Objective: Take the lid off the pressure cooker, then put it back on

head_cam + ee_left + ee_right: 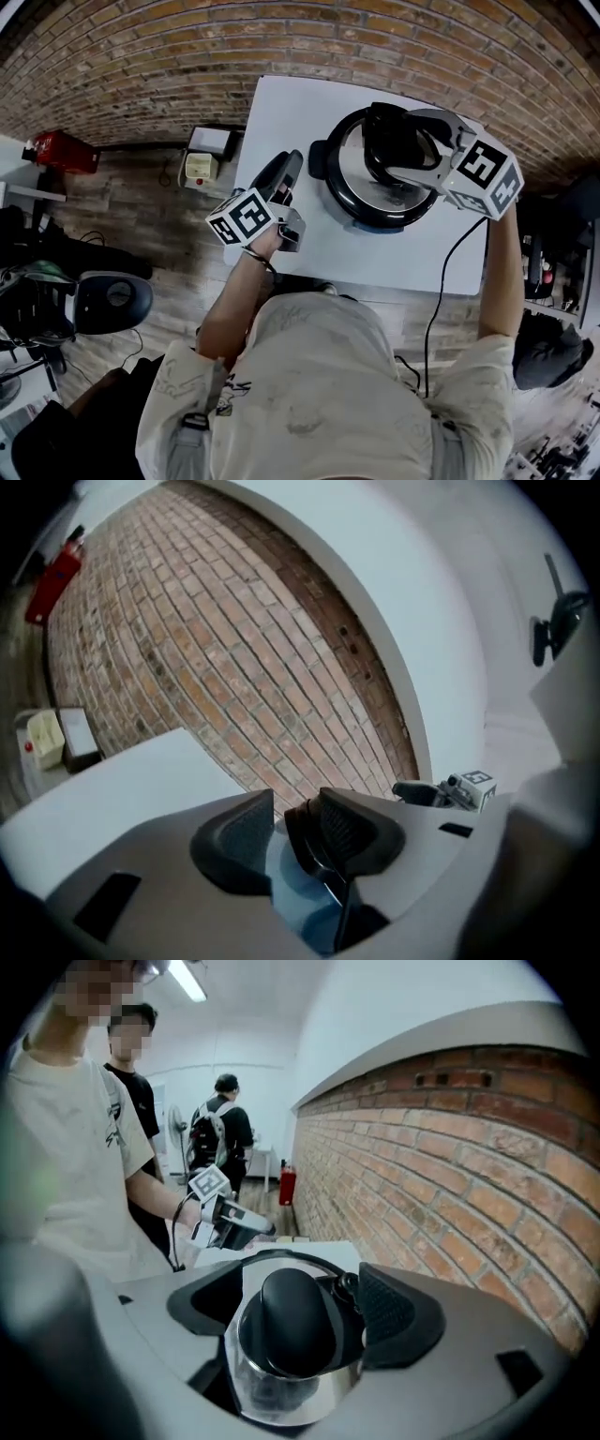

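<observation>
Floor, far left: a beige box [199,167] sits near the brick wall [281,37].
Left gripper [292,161]: it is over the left part of the desk, just beside the cooker's side handle [317,155]. Its fingers [236,841] are a little apart and press on nothing. A dark piece shows in the gap against one finger; I cannot tell what it is.
Desk [281,103]: white, carrying the cooker.
Pressure cooker [375,214]: stands on the right half of the desk.
Lid [352,171]: seated on the cooker, with its black knob [291,1321] on top.
Right gripper [298,1305]: tilted down above the lid. Its fingers are spread wide either side of the knob and do not clamp it.
</observation>
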`<state>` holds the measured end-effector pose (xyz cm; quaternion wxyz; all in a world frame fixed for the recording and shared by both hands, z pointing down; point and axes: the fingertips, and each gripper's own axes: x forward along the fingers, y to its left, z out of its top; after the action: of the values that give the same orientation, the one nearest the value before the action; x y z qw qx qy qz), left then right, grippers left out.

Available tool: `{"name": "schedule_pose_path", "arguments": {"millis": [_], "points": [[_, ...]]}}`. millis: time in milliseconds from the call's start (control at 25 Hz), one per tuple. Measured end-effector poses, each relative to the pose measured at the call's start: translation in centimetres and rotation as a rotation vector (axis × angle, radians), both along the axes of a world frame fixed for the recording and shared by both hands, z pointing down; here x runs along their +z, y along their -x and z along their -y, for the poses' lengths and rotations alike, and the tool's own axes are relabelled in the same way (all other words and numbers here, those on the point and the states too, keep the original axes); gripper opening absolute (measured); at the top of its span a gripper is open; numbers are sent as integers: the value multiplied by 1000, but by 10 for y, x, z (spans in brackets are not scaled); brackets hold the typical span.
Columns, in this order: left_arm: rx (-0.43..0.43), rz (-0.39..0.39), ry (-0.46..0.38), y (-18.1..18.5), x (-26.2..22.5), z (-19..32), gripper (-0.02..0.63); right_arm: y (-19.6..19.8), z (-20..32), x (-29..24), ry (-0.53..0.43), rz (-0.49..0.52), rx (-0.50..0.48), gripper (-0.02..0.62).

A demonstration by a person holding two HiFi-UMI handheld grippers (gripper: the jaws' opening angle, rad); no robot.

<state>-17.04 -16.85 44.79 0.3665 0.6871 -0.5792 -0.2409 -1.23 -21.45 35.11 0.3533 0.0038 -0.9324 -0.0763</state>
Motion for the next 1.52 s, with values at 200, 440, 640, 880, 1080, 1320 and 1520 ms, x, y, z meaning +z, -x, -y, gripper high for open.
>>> {"name": "schedule_pose_path", "arguments": {"millis": [200,440,640,880,1080,1320,1520], "points": [[-73,317,-46,1,-31,-19,167,-29,-4,-21,-32,259,183,397],[-139,669,-126,-10,-71,-45,167,-74,-21,-23,-63,463,394,397],[-165,884,-170,-33,-92,-69,167,-107,-39,-13,-96,556,568,397],[-210,1016,-189,-58,-92,-102,167,-150,-59,4,-139,673,814,396],[-265,1015,-166,-60,-70,-124,167,-173,-71,36,-95,693,893,395],[-283,1014,-163,-63,-61,-132,166,-179,-79,45,-96,691,897,394],[-287,1036,-171,-67,-62,-136,164,-181,-79,44,-101,694,897,391]]}}
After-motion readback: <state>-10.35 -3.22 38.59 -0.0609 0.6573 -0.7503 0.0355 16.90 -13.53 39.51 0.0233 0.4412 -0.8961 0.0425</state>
